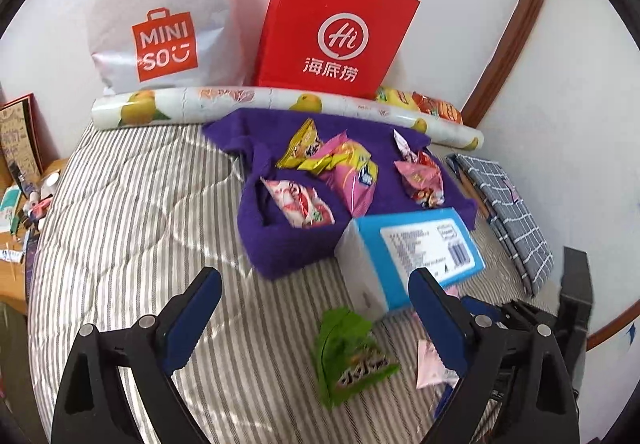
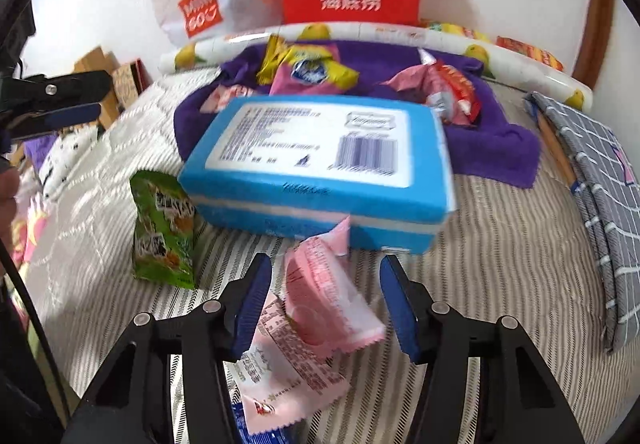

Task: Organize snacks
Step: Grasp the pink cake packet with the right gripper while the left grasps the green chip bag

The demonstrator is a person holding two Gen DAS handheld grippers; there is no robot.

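Observation:
A purple cloth tray [image 1: 280, 244] [image 2: 500, 152] on the striped bed holds several snack packets [image 1: 344, 164] [image 2: 312, 68]. A blue box [image 1: 416, 244] [image 2: 320, 172] lies in front of it. A green snack packet [image 1: 352, 356] [image 2: 164, 232] lies on the bed, just ahead of my left gripper [image 1: 316, 284], which is open and empty. My right gripper [image 2: 326, 264] is open, with a pink packet [image 2: 324, 300] lying between its fingers, not pinched. A second pink packet [image 2: 288, 364] lies beneath it. The left gripper shows in the right wrist view [image 2: 76, 112].
A white MINISO bag [image 1: 160, 16] and a red paper bag [image 1: 336, 28] lean on the wall behind a fruit-print roll [image 1: 248, 104]. A grey checked cloth [image 1: 508, 216] [image 2: 600, 196] lies at the right. A cluttered wooden table [image 1: 24, 200] stands left of the bed.

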